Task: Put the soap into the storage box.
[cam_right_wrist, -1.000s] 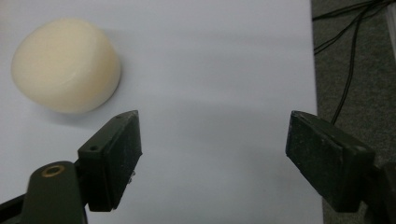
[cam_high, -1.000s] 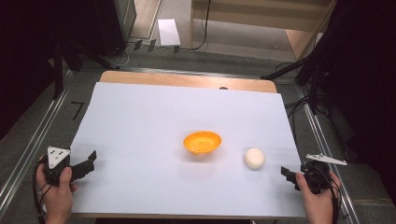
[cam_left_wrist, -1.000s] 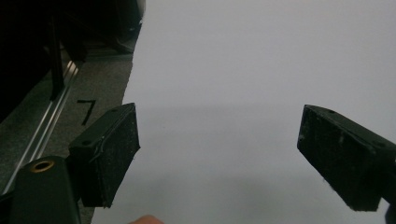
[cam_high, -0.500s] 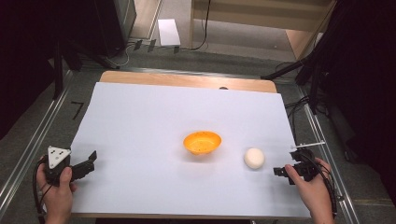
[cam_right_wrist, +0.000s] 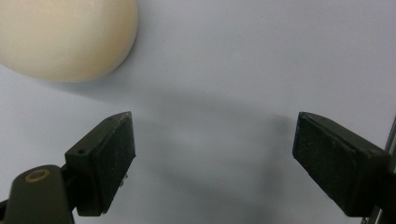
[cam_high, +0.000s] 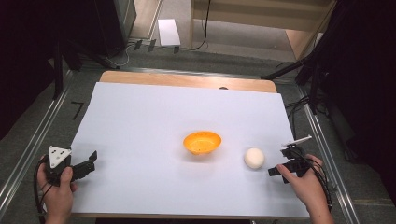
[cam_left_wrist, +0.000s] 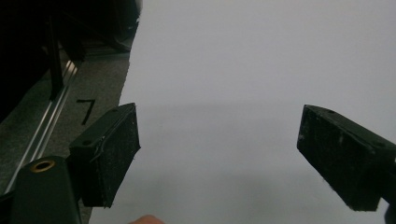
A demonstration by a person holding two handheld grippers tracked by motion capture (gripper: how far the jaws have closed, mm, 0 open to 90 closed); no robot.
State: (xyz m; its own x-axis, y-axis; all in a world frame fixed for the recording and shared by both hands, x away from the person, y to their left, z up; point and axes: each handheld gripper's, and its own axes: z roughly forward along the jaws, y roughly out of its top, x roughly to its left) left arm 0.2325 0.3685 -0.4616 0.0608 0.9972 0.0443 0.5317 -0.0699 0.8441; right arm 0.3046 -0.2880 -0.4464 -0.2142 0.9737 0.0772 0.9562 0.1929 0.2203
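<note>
high view shows the right hand-held gripper (cam_high: 275,171) near the cream ball (cam_high: 254,157) on the white counter (cam_high: 140,121), apart from it; its jaws just opened, nothing between. left hand-held gripper (cam_high: 91,161) stands open. orange bowl (cam_high: 202,142) sits beside the ball.

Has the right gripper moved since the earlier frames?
Yes. The right gripper has moved left toward the ball, which lies where it did; its jaws have been opening, nothing between them.

The high view looked forward and down over the whole white sheet (cam_high: 154,121). Each gripper view rode low and close along its own jaws — the right one shared the pale ball (cam_right_wrist: 65,37) (cam_high: 254,157).
</note>
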